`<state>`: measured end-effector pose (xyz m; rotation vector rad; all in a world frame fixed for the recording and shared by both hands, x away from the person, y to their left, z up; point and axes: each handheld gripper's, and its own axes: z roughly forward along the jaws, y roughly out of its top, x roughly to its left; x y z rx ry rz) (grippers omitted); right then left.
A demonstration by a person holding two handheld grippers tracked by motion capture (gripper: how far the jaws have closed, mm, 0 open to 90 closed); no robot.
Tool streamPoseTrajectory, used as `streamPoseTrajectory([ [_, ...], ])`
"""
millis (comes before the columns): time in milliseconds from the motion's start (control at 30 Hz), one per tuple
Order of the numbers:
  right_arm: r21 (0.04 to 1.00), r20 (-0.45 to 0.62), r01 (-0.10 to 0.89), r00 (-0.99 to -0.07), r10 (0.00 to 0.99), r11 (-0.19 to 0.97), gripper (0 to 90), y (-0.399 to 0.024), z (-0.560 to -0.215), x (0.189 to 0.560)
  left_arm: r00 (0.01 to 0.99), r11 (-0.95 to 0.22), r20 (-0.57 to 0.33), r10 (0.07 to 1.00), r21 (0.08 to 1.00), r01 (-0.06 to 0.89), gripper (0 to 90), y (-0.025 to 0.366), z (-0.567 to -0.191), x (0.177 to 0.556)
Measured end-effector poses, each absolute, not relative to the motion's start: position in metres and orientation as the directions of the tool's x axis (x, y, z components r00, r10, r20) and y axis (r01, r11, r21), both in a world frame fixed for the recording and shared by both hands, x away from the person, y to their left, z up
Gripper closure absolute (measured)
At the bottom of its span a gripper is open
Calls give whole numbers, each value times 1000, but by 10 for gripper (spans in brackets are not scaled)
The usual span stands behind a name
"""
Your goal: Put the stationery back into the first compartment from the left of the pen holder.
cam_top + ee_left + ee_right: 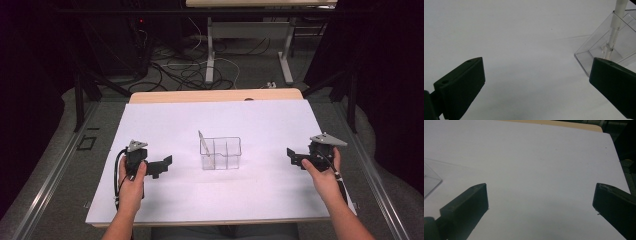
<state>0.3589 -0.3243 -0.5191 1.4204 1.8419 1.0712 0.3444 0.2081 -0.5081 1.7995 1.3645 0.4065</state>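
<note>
- Dark room behind, with tangled cables (180, 70) on grey carpet and the white metal legs of another desk (210, 50) farther back.
- Pale wooden counter (215, 95), rounded at its far corners, covered almost wholly by a smooth matte white sheet (165, 120).
- Near the middle of the sheet, a clear plastic organiser (221, 153): rectangular, thin-walled, glossy, split by clear dividers into compartments.
- In its left compartment, a slim pen-like stick (205, 148), leaning with the top tilted to the left and rising above the rim; pale opaque upper part and clear lower barrel in the left gripper view (615, 30).
- Left of the organiser and apart from it, left gripper (161, 167) held in the left hand (131, 185): black blocky body, grey three-cornered plate on top, black cable looping beside the wrist.
- Jaws of the left gripper spread wide, nothing between them; flat black matte pads (461, 85) just above the sheet, organiser corner beside the right-hand one.
- Right of the organiser, well apart, right gripper (296, 158) held in the right hand (322, 177), same black body and grey plate, pointing inward.
- Jaws of the right gripper likewise wide apart and gripping nothing, bare white sheet between them.
</note>
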Motion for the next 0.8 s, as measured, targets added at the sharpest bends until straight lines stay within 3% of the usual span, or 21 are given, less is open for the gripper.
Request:
streamPoseTrajectory([
  [800, 831, 67, 550, -249, 966, 84, 0, -327, -542, 359, 342, -63, -216, 914, 759, 648, 2, 214, -512, 347],
])
